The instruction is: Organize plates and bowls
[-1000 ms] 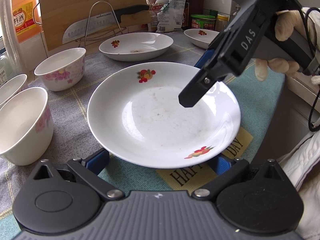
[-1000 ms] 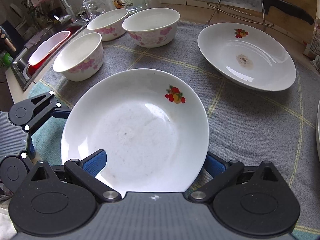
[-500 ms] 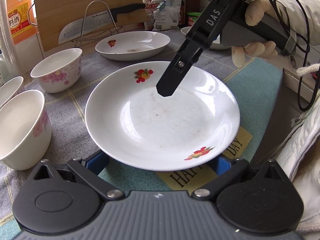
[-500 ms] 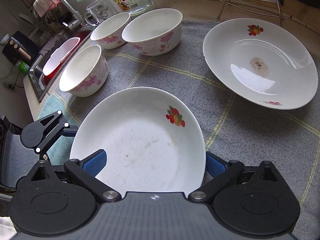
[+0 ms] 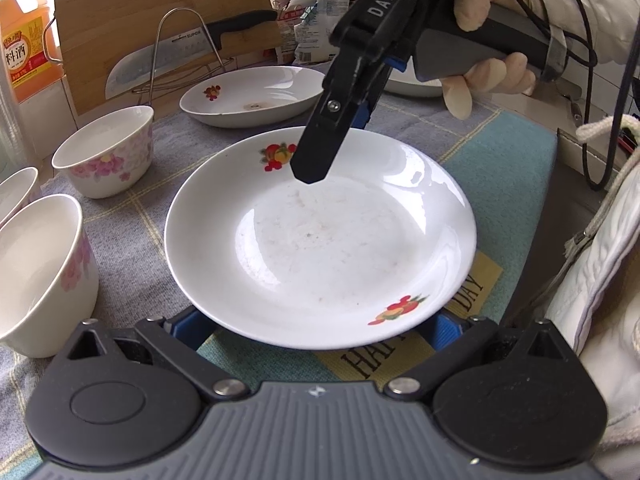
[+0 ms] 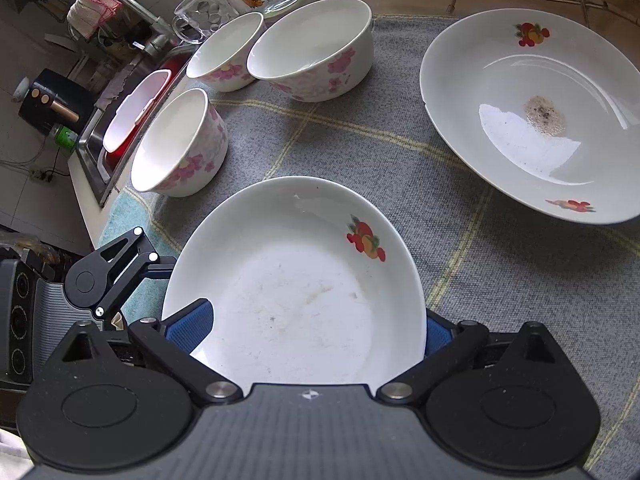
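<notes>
Since a second ago my right gripper [image 5: 336, 144] has swung from the right side of the near plate [image 5: 320, 240] across to its far rim, ending close by the fruit motif there.

Left of the near plate stand the flowered bowls [image 5: 104, 152], well clear of it. At its near edge sits my left gripper [image 5: 316, 326], jaws spread wide, both blue pads tucked under the overhanging rim and gripping nothing. The near plate itself appears to lie flat on the grey cloth [image 5: 132, 240], with the second plate [image 5: 252, 94] beyond it.

At the far rim, the right gripper straddles the edge. One finger reaches in over the plate's inner slope, the other sits low behind the rim. From its own camera, one pad lies over the white surface and the other is half hidden past the edge. Its jaws are apart and not yet biting.

To do this well, I would slide further until the rim sits deep between the pads, then close squarely. Glazed china is slippery, and a shallow bite would let the plate pivot.

Right of the plate, the gloved hand [image 5: 488, 64] holds the handle high, wrist cocked so the fingers slope down and leftward.
</notes>
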`<state>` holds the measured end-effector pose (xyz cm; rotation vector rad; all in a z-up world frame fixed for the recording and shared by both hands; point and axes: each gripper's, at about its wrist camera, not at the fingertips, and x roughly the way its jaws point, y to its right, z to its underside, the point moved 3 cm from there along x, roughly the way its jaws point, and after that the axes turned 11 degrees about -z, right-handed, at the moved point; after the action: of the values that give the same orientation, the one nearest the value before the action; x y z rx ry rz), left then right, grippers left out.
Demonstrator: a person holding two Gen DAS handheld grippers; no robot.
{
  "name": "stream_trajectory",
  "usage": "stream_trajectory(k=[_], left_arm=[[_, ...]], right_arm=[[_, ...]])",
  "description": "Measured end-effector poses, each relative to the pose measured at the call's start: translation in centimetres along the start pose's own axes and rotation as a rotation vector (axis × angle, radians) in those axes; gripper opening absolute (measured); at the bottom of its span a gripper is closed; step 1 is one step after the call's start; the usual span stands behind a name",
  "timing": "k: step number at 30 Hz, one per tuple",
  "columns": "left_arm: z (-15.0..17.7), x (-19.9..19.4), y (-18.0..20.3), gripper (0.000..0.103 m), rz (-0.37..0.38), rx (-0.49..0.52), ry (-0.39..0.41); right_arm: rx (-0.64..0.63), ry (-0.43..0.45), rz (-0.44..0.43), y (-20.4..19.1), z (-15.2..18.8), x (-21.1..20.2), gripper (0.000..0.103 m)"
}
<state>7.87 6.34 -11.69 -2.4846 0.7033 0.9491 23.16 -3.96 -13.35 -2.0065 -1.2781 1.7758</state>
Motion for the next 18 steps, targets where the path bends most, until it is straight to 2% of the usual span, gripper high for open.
stream_trajectory(k=[18], left_arm=[[-0.1,0.3,-0.2,0.102,0.030,0.010,-0.010]], right_arm=[[0.015,-0.078,0.014,-0.1,-1.1,0.6,0.103]])
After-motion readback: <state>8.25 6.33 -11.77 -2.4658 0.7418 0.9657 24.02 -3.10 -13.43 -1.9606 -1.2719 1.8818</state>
